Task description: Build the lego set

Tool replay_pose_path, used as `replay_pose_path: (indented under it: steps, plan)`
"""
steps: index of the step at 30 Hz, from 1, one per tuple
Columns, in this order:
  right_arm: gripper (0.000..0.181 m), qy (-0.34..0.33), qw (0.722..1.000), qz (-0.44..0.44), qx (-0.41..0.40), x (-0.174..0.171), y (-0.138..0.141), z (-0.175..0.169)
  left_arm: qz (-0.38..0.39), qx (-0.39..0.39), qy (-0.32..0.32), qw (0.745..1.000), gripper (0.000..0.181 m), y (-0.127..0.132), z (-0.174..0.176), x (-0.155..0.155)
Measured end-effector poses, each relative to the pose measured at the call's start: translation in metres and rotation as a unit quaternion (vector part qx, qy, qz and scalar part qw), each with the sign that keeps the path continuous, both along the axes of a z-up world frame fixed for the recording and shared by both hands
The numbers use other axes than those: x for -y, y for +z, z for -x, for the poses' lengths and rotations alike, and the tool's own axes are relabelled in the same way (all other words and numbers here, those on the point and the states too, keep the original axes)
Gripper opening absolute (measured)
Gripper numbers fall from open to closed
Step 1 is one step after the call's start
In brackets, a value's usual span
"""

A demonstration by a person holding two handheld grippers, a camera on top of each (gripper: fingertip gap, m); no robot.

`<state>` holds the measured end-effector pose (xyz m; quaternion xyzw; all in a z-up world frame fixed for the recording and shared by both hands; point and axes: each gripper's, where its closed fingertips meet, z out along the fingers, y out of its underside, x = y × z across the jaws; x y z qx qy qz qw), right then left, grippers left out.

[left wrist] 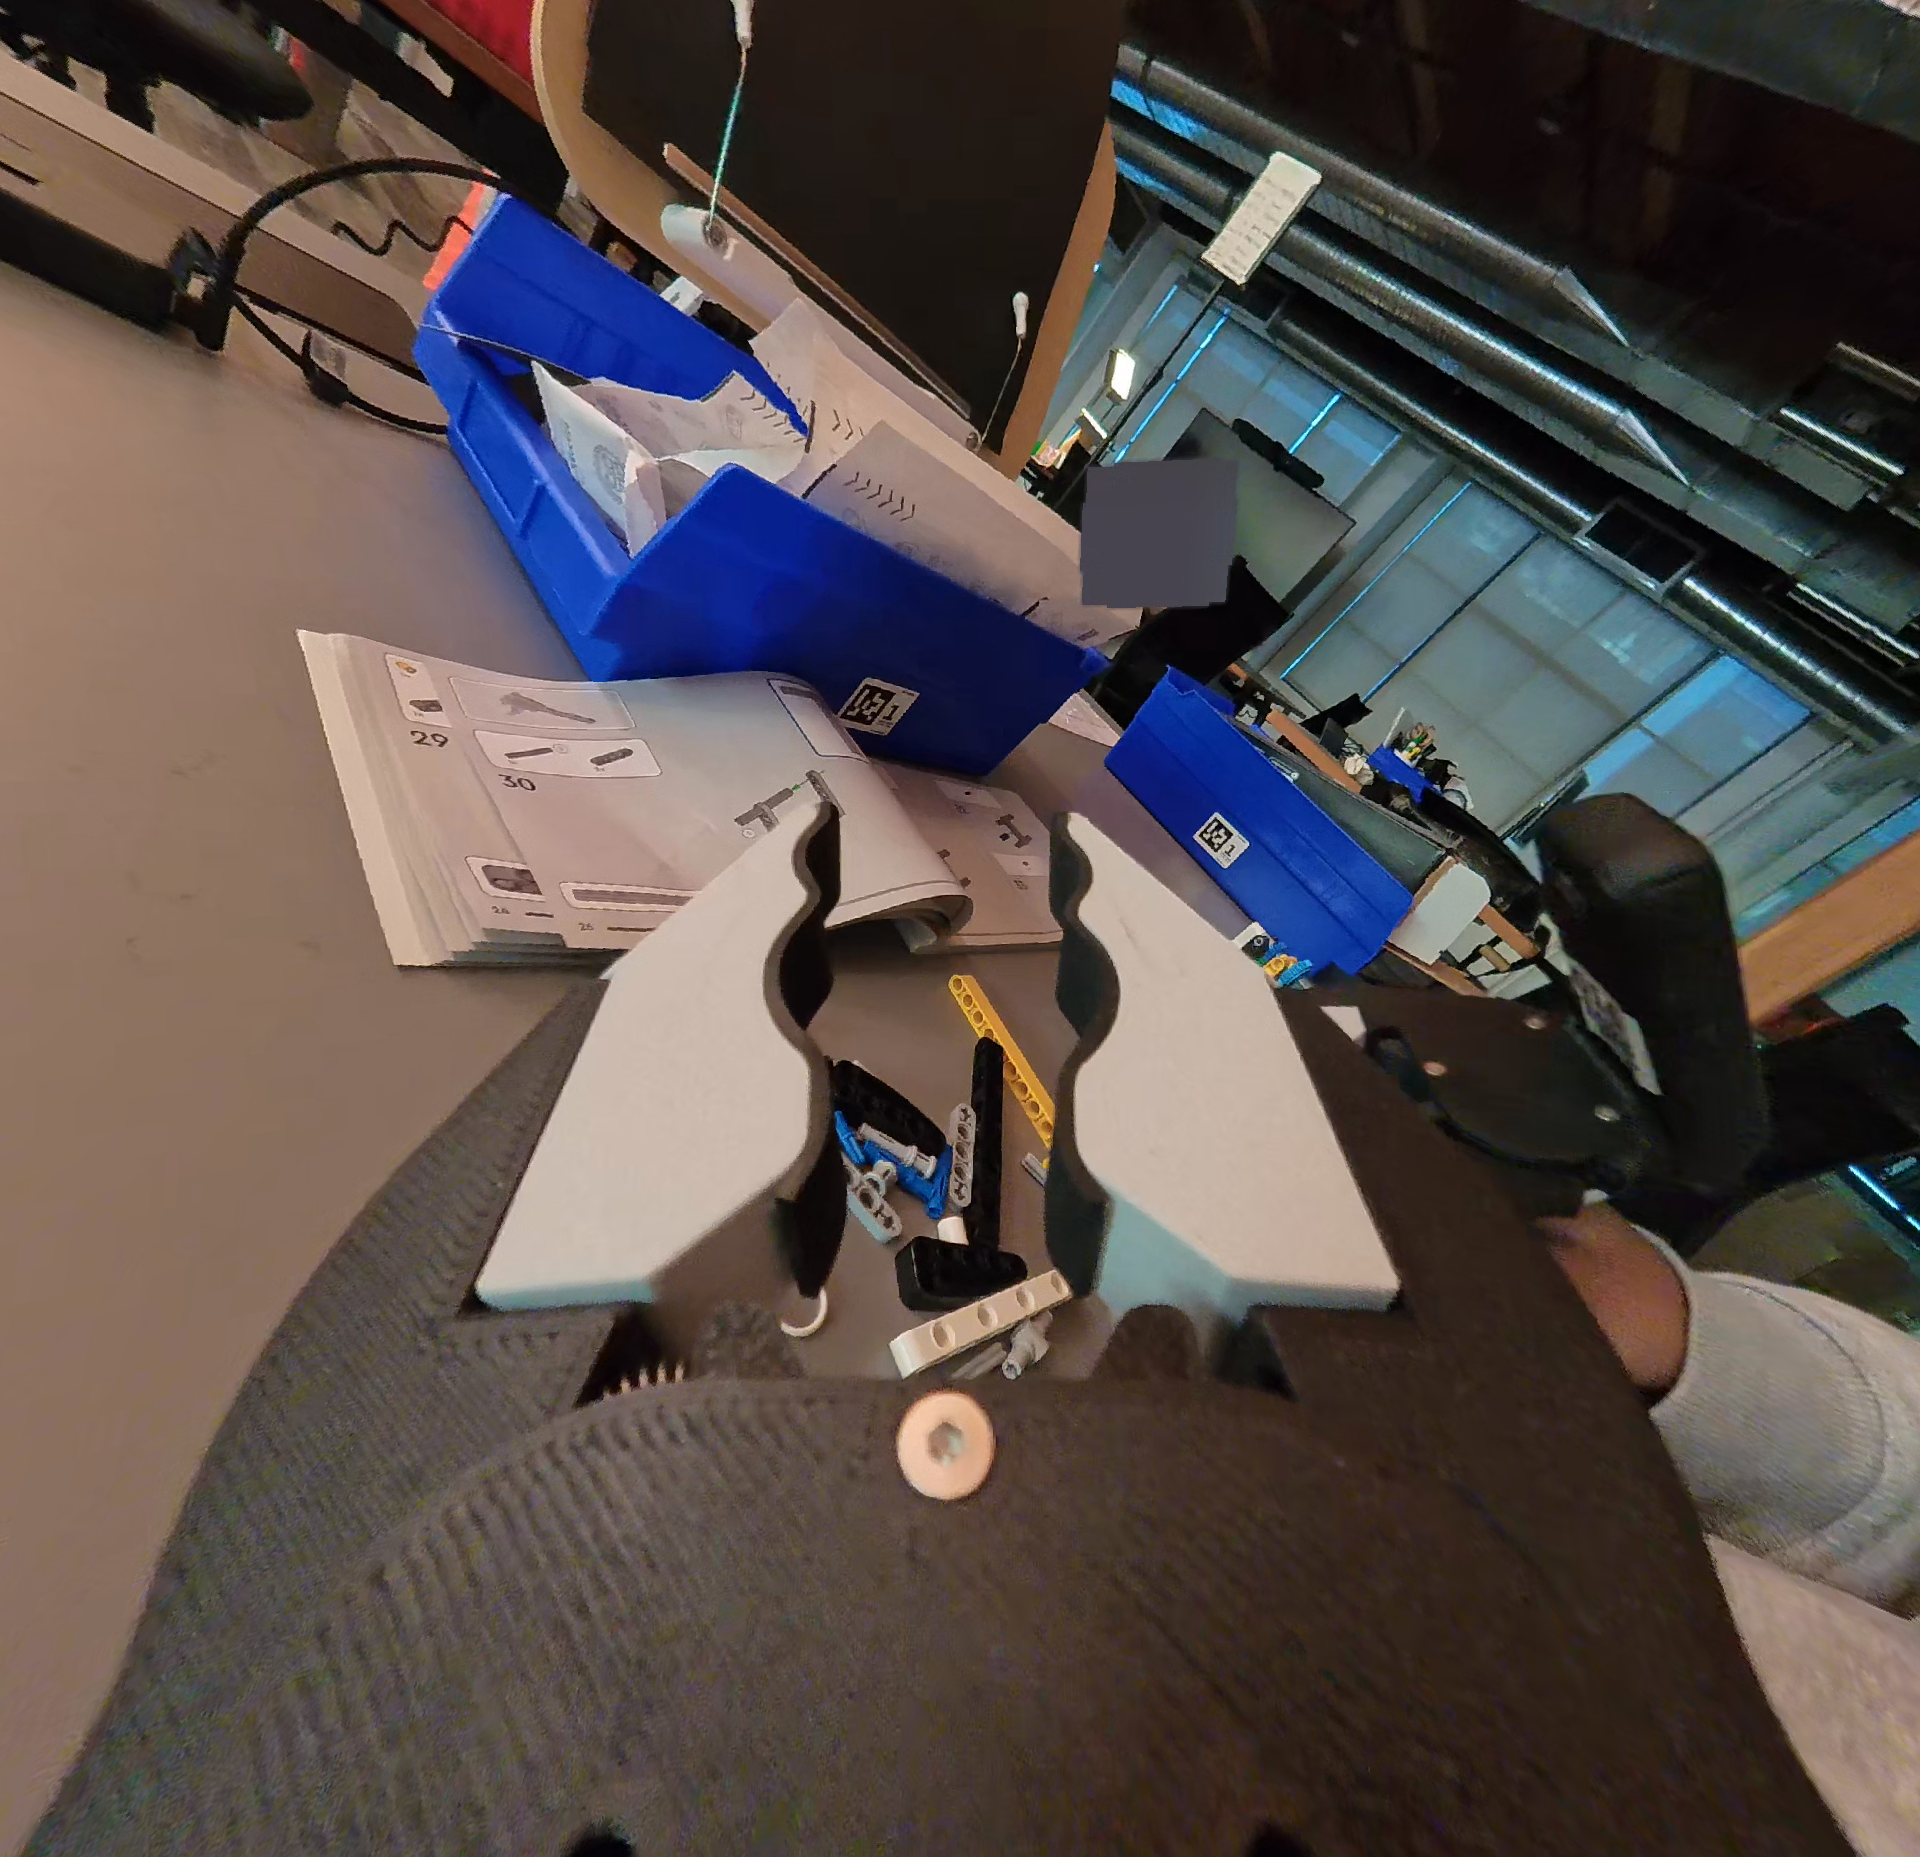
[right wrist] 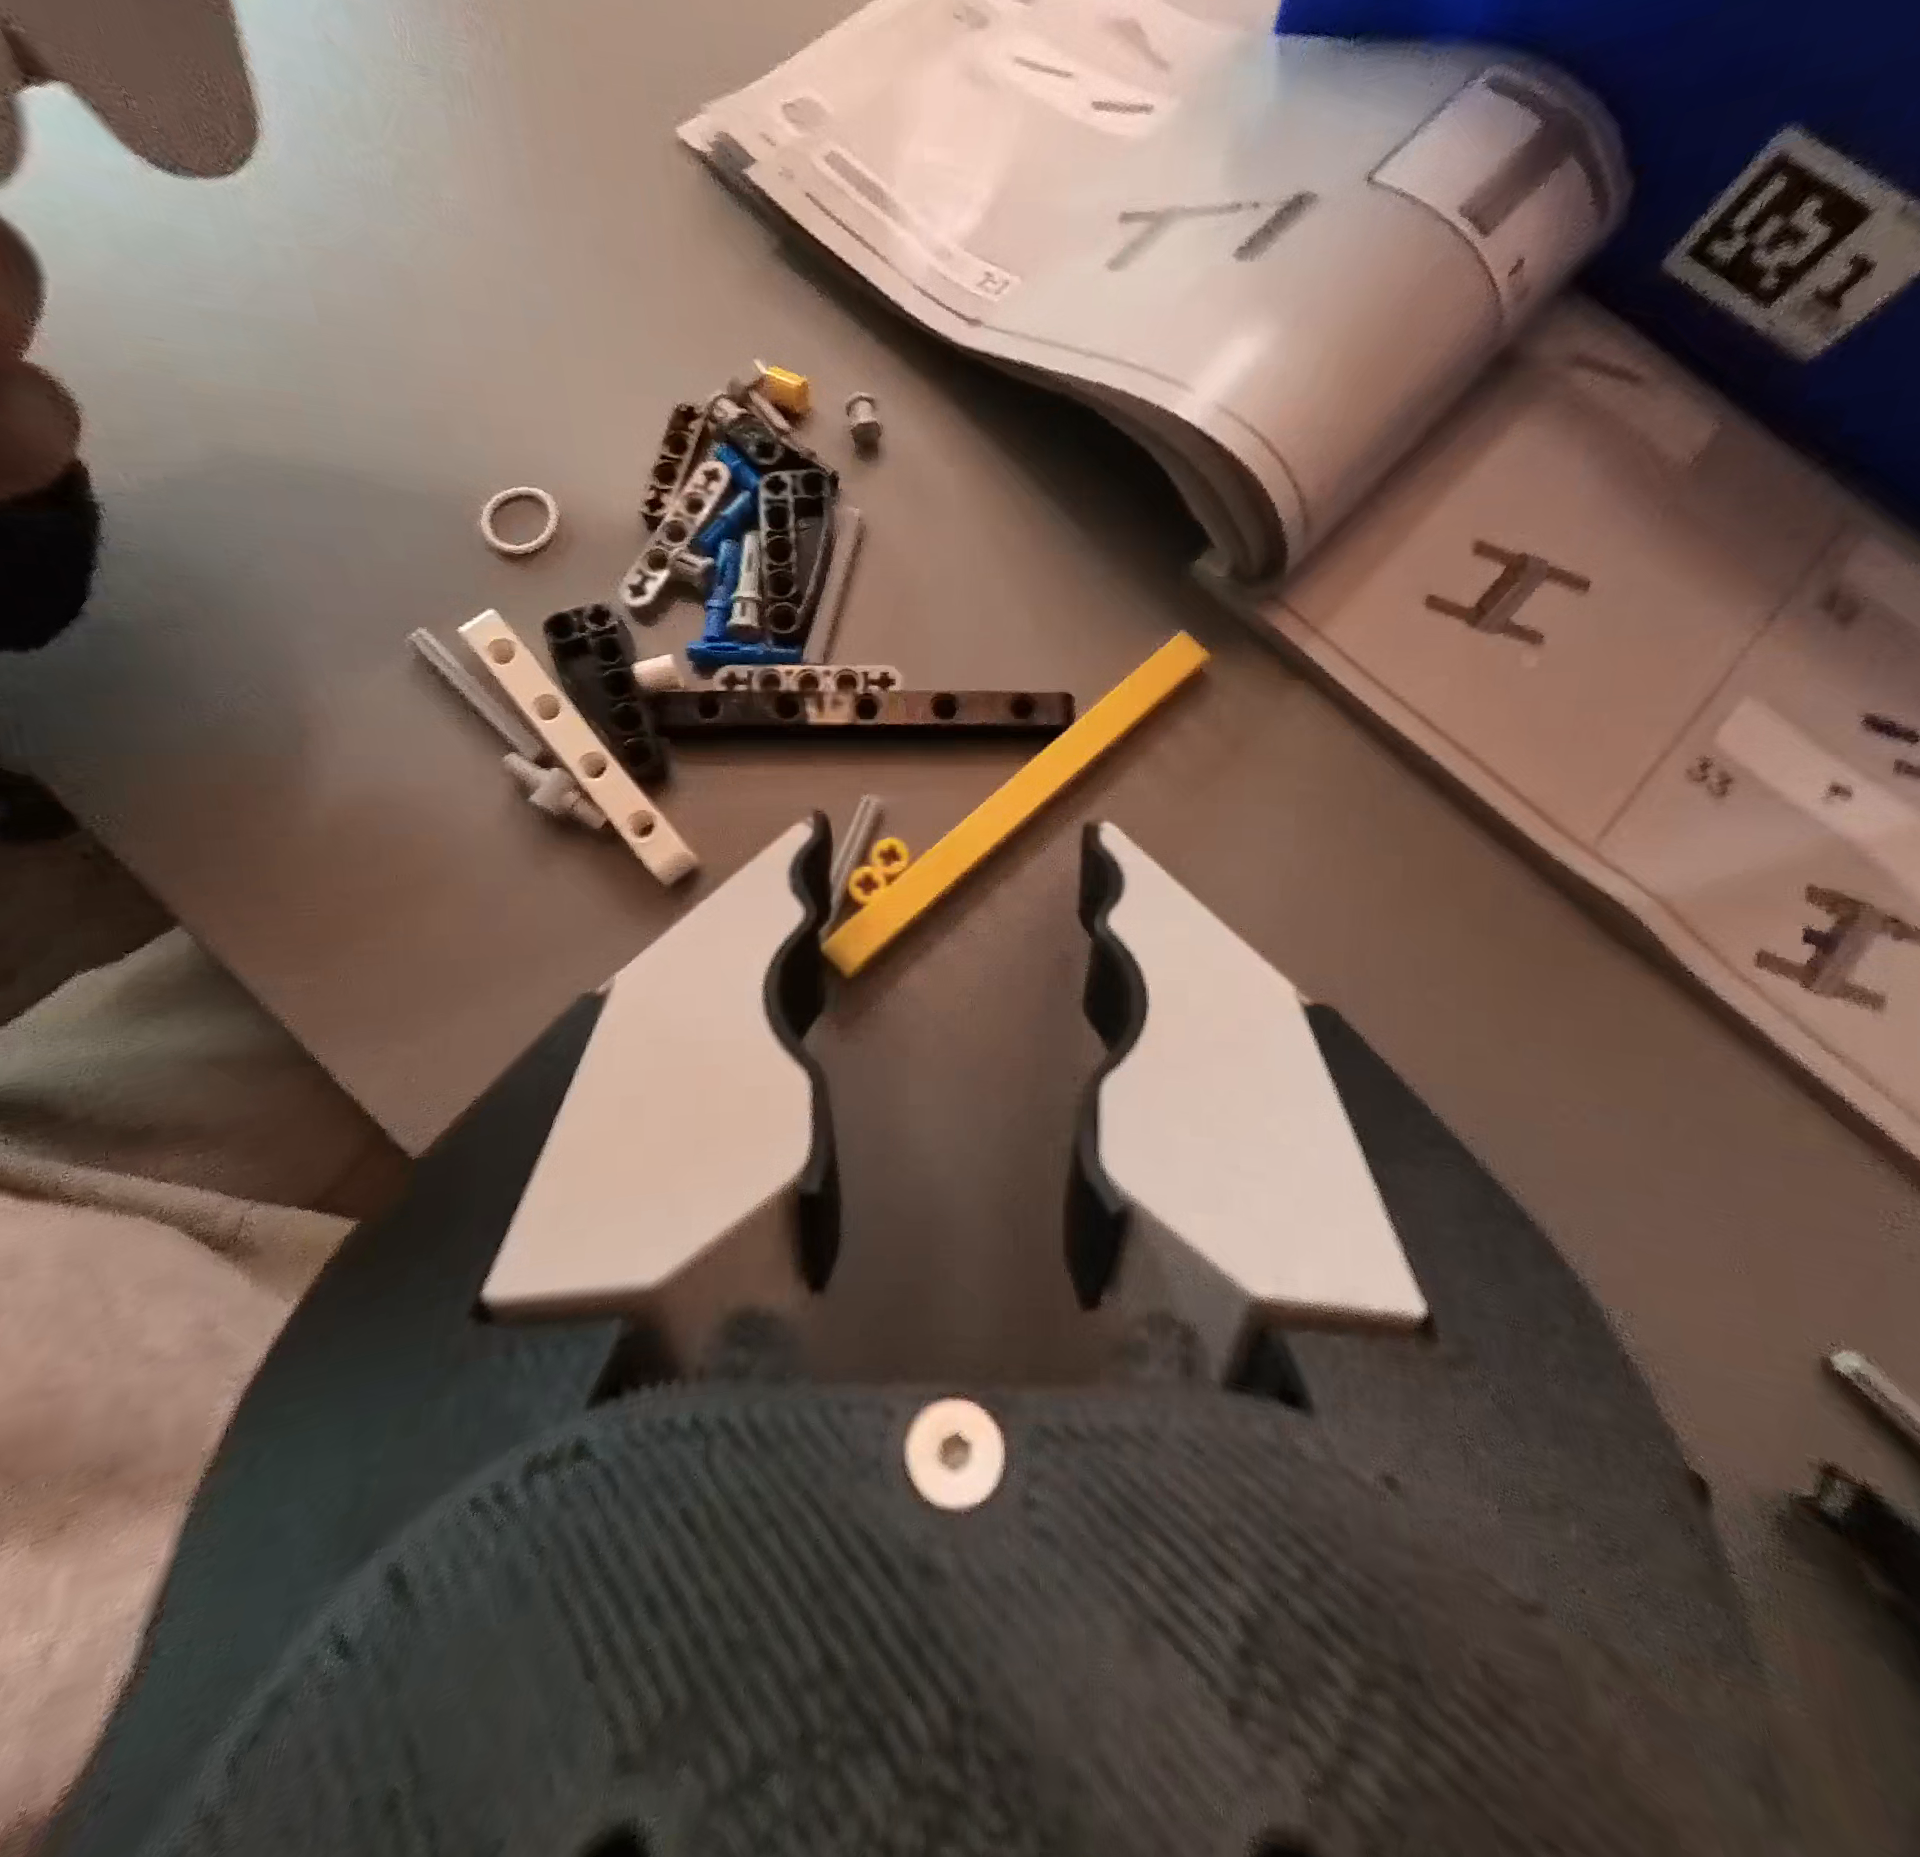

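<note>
Both tools are idle and carry nothing: the left gripper (left wrist: 940, 851) stands with its jaws parted and nothing between them, and the right gripper (right wrist: 951, 851) is likewise spread and empty; neither touches a part. The loose lego pieces (right wrist: 727, 560) lie in a compact heap on the grey table (right wrist: 364, 301), evidently tipped out together so that they can be sorted within reach of both tools; the instruction booklet (right wrist: 1195, 280) lies open just beyond the heap, against the blue bin (left wrist: 790, 581), placed, in my judgement, so that the pages can be read while parts are picked. A second, smaller blue bin (left wrist: 1268, 841) stands farther off near the table edge. The long yellow beam (right wrist: 1018, 799) lies apart from the heap, flat and diagonal; its near end sits just ahead of the right gripper's left-hand fingertip, beside a small yellow connector (right wrist: 878, 864) and a thin grey axle (right wrist: 854, 851); the beam is offset from the centre of the gap, not between the jaws. A black beam (right wrist: 862, 711) and a white beam (right wrist: 577, 747) lie farther out; a white ring (right wrist: 520, 522) sits alone nearby. In the left wrist view the heap appears low between the fingers, under the tool rather than at its tips. Assembly appears not yet begun.
</note>
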<state>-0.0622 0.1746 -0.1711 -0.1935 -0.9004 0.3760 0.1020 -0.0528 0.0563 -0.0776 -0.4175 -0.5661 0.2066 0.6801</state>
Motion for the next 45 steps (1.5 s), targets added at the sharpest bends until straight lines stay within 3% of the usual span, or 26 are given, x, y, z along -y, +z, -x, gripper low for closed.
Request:
replay_pose_path:
  steps: [1,25,45]
  plan:
    - [0.047,-0.005,1.000,0.003,0.008,0.001,-0.003,0.001,0.001,0.000,0.000,1.000,0.039,0.000,0.000,-0.001]
    - [0.037,0.079,0.997,0.011,0.011,0.039,-0.011,-0.017,0.004,0.002,0.001,1.000,0.039,-0.001,0.000,0.000]
    - [0.038,0.056,0.997,0.058,0.006,0.039,0.011,-0.003,0.000,0.006,0.020,1.000,0.039,-0.002,-0.001,0.011]
